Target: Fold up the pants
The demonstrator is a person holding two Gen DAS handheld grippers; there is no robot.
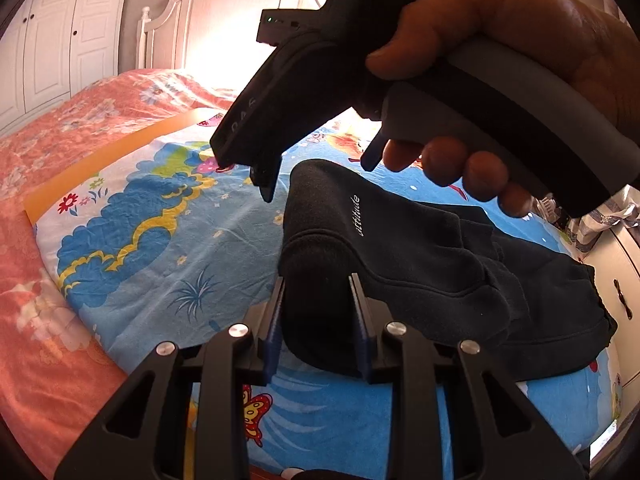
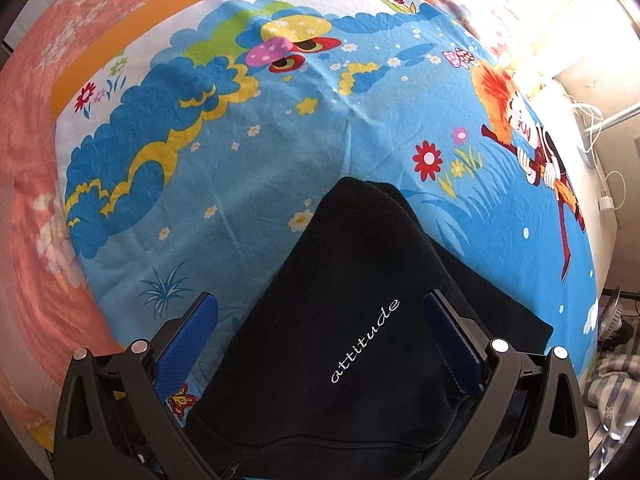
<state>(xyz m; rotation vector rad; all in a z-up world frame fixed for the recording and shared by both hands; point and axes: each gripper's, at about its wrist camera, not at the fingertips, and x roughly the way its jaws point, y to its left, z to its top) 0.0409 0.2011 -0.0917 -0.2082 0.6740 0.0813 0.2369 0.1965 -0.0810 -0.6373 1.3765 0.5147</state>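
Black pants [image 1: 420,256] with white "attitude" lettering lie partly folded on the blue cartoon sheet [image 1: 168,248]. My left gripper [image 1: 318,284] is shut on a thick bunched fold at the near end, lifting it a little off the sheet. A hand holds my right gripper [image 1: 244,176] above the pants' far end. In the right wrist view that gripper [image 2: 320,300] points down over the pants [image 2: 360,264]. Its blue pads [image 2: 188,336] stand wide apart on either side of the cloth without touching it, so it is open.
A coral floral bedspread [image 1: 48,320] lies under the sheet, with an orange band [image 1: 108,160] along the sheet's far edge. A white headboard [image 1: 208,20] and wardrobe [image 1: 52,40] stand behind. A white dresser [image 1: 624,280], cables [image 2: 592,128] and a fan [image 2: 612,316] sit right of the bed.
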